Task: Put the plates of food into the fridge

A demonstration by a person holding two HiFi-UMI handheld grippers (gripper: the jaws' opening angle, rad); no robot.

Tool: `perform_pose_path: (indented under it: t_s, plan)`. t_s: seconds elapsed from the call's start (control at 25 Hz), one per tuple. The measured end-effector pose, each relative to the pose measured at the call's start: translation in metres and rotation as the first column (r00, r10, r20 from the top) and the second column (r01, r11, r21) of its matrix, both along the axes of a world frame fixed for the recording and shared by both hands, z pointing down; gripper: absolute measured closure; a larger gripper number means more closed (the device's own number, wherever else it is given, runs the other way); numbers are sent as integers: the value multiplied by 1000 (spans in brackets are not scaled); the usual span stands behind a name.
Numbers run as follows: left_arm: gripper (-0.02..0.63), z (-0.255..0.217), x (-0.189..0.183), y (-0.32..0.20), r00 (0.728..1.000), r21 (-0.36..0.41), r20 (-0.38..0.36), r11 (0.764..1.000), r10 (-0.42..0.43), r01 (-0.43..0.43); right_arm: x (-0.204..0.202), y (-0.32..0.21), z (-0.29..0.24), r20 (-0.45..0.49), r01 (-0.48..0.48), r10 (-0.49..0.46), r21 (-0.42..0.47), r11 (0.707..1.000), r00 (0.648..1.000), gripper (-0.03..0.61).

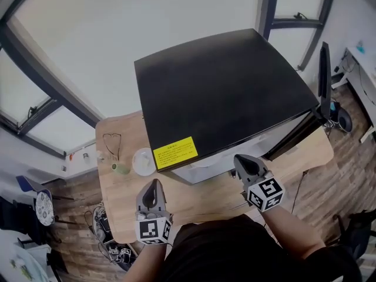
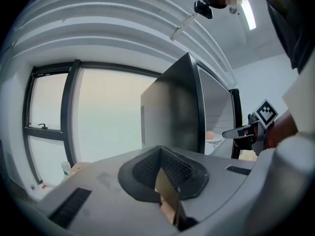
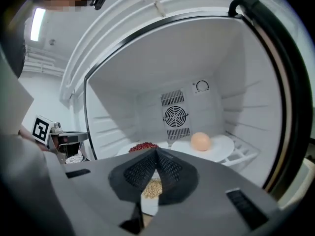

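A black mini fridge (image 1: 223, 87) stands on a wooden table (image 1: 117, 216) with its door (image 1: 323, 81) swung open to the right. Inside the fridge (image 3: 197, 58), a white plate (image 3: 221, 149) carries a round orange food (image 3: 200, 141). Beside it sits a plate of red beans (image 3: 142, 146), and a plate of pale grains (image 3: 151, 187) shows just below my jaws. My right gripper (image 3: 156, 151) is shut at the fridge's opening (image 1: 242, 159), with nothing between its tips. My left gripper (image 1: 154, 184) is shut too (image 2: 160, 150), hovering over the table in front of the fridge's left corner.
A white plate (image 1: 143, 160) lies on the table left of the fridge, next to a small green thing (image 1: 120, 169) and a wire frame (image 1: 111, 143). Large windows (image 2: 98, 112) stand behind the table. A dark chair (image 1: 352, 228) and floor clutter (image 1: 111, 248) surround it.
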State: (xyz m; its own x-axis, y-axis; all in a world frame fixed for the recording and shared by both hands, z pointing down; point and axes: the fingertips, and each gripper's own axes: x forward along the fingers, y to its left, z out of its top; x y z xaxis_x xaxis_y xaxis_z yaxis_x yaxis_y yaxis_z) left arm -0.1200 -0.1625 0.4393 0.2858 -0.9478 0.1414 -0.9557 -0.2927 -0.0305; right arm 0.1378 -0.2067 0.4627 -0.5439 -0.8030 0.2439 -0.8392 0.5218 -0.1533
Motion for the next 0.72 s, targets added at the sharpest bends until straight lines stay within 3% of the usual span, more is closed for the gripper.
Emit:
perform_pose_path:
  t_s: [0.36, 0.72]
  plan:
    - [611, -19, 20, -6, 998, 42, -10, 997, 58, -58, 15, -1, -10, 2, -55, 55, 30, 998, 998, 557]
    - [611, -24, 17, -2, 999, 45, -20, 998, 48, -47, 13, -1, -10, 2, -51, 51, 30, 998, 999, 557]
